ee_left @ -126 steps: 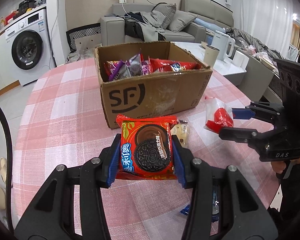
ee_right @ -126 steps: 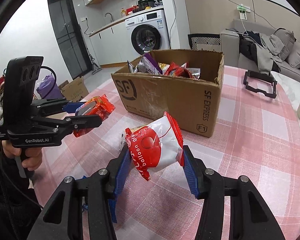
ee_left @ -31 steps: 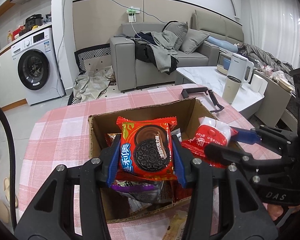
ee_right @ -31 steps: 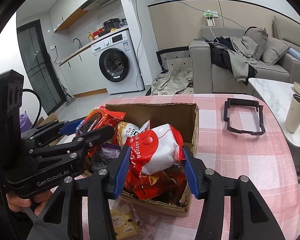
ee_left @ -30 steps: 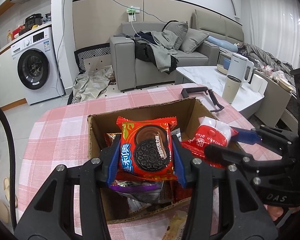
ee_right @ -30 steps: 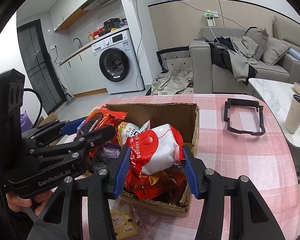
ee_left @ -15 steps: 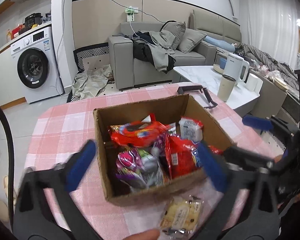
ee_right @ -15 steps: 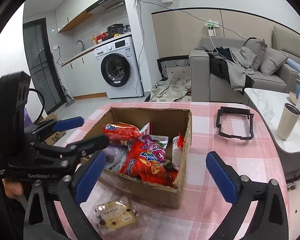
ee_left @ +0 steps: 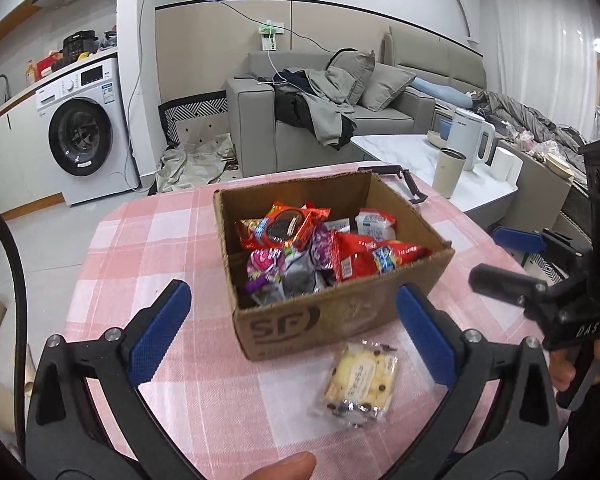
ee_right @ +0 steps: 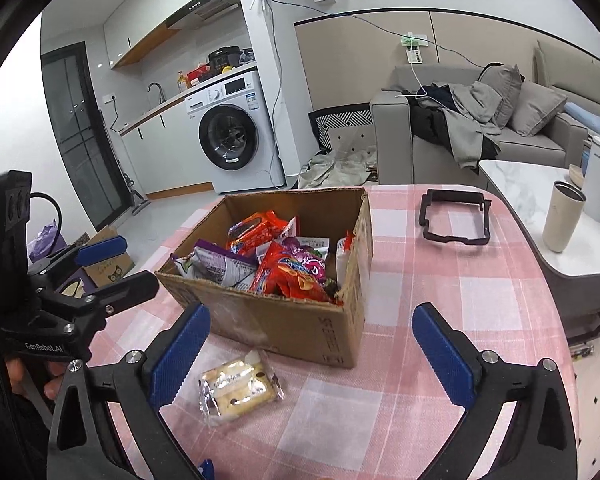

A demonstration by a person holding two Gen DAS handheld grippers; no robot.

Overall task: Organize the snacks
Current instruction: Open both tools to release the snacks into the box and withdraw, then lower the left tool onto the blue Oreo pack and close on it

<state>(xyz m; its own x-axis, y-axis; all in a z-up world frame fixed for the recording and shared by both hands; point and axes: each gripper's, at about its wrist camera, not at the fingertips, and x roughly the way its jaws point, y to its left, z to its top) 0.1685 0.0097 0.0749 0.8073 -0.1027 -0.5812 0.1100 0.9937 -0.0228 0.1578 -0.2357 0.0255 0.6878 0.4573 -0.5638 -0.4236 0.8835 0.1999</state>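
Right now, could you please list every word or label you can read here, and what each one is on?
"SF": front of the cardboard box.
"GenRobot.AI": left gripper body.
"DAS": right gripper body.
Snack wrappers in the box, the cake packet and the washing machine labels: too small to read.

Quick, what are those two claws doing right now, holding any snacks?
Left claw: open, holding nothing.
Right claw: open, holding nothing.
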